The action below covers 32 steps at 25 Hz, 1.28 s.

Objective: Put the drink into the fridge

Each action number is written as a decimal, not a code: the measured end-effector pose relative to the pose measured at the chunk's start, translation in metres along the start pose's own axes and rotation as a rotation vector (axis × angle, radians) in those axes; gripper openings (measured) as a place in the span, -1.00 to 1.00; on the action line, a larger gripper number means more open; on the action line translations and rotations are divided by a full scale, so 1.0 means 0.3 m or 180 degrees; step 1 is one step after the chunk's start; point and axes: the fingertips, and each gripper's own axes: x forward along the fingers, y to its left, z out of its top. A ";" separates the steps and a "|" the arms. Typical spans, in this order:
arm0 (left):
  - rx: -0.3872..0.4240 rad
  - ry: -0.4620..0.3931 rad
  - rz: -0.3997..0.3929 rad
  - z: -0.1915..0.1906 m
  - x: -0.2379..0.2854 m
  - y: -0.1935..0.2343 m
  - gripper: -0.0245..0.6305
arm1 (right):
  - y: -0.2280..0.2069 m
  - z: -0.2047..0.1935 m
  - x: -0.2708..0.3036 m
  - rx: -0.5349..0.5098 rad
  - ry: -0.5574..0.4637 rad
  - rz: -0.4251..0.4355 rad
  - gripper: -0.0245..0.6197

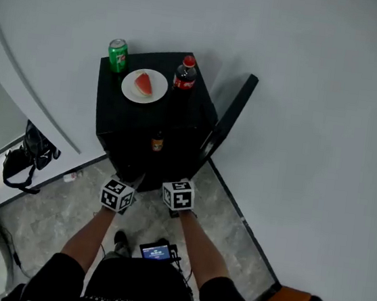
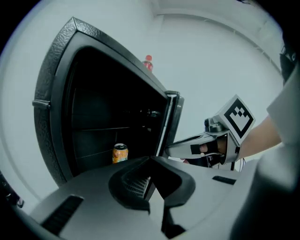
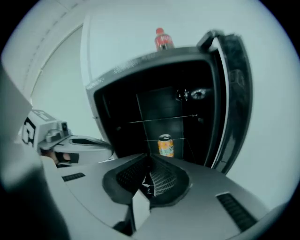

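Fridge: a small black fridge (image 1: 132, 118) stands against the white wall, with its door (image 1: 232, 115) swung open on the right side.
Drink: an orange can (image 3: 165, 145) stands upright inside the fridge, on a lower shelf, clear of both grippers.
On top of the fridge: a green can (image 1: 118, 55) stands at the back left corner. A white plate (image 1: 127, 90) sits beside it and carries a slice of watermelon (image 1: 143, 83). A cola bottle (image 1: 185, 74) with a red cap stands at the right of the plate.
Left gripper (image 2: 151, 162): held low in front of the fridge opening, jaws pressed together with nothing between them.
Right gripper (image 3: 150, 160): just beside the left one and facing into the fridge, jaws pressed together and empty.
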 end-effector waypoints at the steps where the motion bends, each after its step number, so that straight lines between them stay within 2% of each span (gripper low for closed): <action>1: -0.0027 -0.0007 -0.0045 -0.003 -0.024 -0.013 -0.89 | 0.016 -0.007 -0.031 0.0036 -0.0004 0.0019 -0.85; 5: -0.0097 0.0013 -0.0189 -0.037 -0.100 -0.047 -0.89 | 0.047 -0.037 -0.128 0.0173 -0.0020 0.0019 -0.85; 8: -0.0189 0.0026 -0.0186 -0.075 -0.136 -0.033 -0.89 | 0.036 -0.038 -0.154 0.0303 -0.0098 -0.0043 -0.85; 13: -0.0200 0.0132 -0.0193 -0.134 -0.156 -0.060 -0.89 | 0.027 -0.014 -0.193 0.0226 -0.0159 -0.0117 -0.85; 17: -0.0159 0.0155 -0.0266 -0.134 -0.138 -0.115 -0.89 | 0.025 -0.027 -0.213 0.0240 -0.0140 -0.0055 -0.85; 21: -0.0175 0.0183 -0.0290 -0.152 -0.120 -0.185 -0.89 | 0.013 -0.088 -0.240 0.0306 -0.0071 0.0066 -0.85; 26: -0.0302 0.0272 -0.0204 -0.218 -0.123 -0.269 -0.89 | -0.007 -0.184 -0.278 0.0293 0.0059 0.0177 -0.85; 32: -0.0354 0.0444 -0.0223 -0.337 -0.164 -0.351 -0.89 | -0.025 -0.321 -0.312 0.0497 0.0160 0.0161 -0.85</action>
